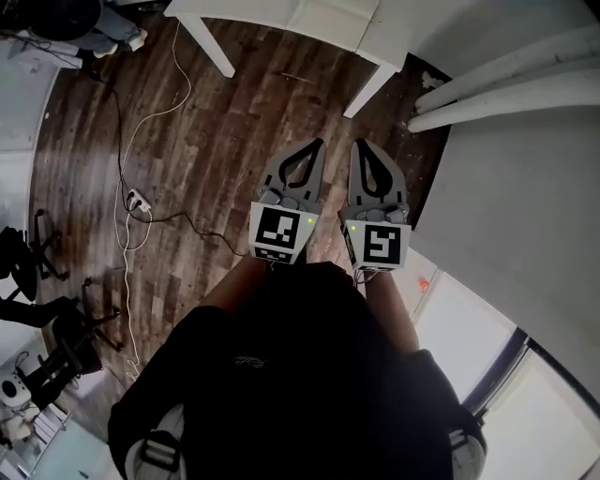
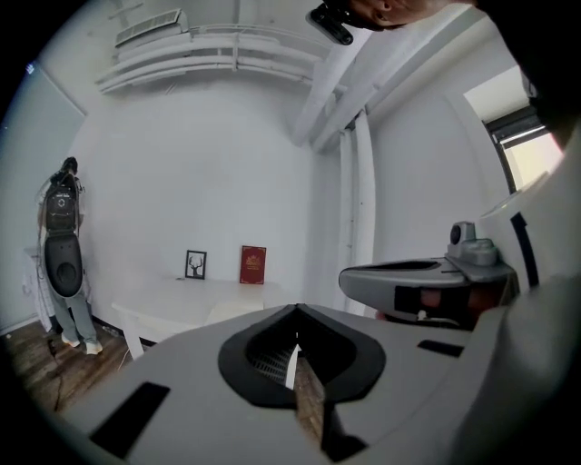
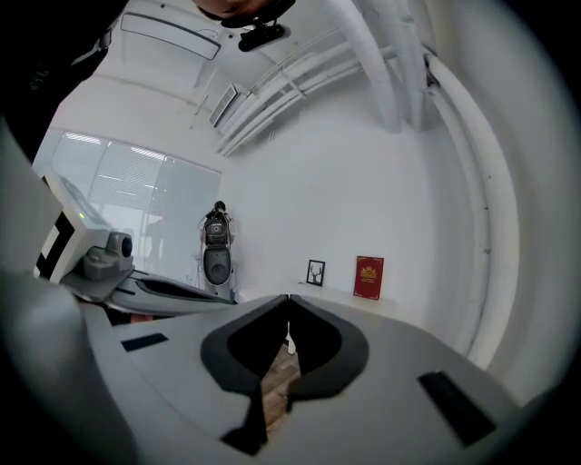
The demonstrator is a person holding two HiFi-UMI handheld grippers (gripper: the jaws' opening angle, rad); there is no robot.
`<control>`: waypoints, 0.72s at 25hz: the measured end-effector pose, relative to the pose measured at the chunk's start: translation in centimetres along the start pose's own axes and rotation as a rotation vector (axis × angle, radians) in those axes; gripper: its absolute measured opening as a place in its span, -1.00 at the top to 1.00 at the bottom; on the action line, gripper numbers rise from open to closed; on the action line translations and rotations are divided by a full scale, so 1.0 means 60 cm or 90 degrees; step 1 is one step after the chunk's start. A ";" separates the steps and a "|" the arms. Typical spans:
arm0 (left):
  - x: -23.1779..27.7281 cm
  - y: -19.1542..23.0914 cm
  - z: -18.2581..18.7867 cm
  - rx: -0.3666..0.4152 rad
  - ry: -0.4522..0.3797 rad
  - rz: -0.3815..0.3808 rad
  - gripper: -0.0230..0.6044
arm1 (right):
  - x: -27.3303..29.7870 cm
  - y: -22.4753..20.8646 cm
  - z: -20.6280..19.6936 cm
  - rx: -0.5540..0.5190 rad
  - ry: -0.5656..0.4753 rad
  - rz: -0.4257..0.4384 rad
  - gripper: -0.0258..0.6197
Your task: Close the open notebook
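No open notebook shows in any view. My left gripper [image 1: 319, 142] and right gripper [image 1: 358, 143] are held side by side over a dark wooden floor, pointing toward a white table [image 1: 281, 21]. Both are shut, tips touching, with nothing between them. In the left gripper view the left gripper [image 2: 295, 308] aims at the table [image 2: 182, 304], and the right gripper [image 2: 418, 281] sits beside it. In the right gripper view the right gripper [image 3: 289, 297] faces the same table. A red book [image 2: 253, 264] [image 3: 369, 277] and a small framed picture [image 2: 195, 264] [image 3: 315, 272] stand upright at the table's back against the wall.
White cables and a power strip [image 1: 138, 199] lie on the floor to the left. White pipes [image 1: 506, 84] run along the wall on the right. A person [image 2: 62, 254] stands by the far wall. Dark chair frames and gear [image 1: 37, 262] crowd the left edge.
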State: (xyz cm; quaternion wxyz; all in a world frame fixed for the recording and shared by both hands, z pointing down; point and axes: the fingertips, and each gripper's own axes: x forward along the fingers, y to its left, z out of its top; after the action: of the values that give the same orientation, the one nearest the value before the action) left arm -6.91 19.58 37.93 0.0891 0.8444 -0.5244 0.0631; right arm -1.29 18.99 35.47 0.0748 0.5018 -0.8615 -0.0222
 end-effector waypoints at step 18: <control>0.278 0.082 0.008 -0.056 0.032 0.055 0.92 | 0.231 -0.162 0.008 -0.138 0.024 0.118 0.85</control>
State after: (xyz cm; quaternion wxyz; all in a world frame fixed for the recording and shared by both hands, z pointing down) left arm -3.96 2.75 41.23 0.1367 0.8146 -0.5600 0.0646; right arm 0.25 2.12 35.38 0.1464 0.4091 -0.8952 -0.0987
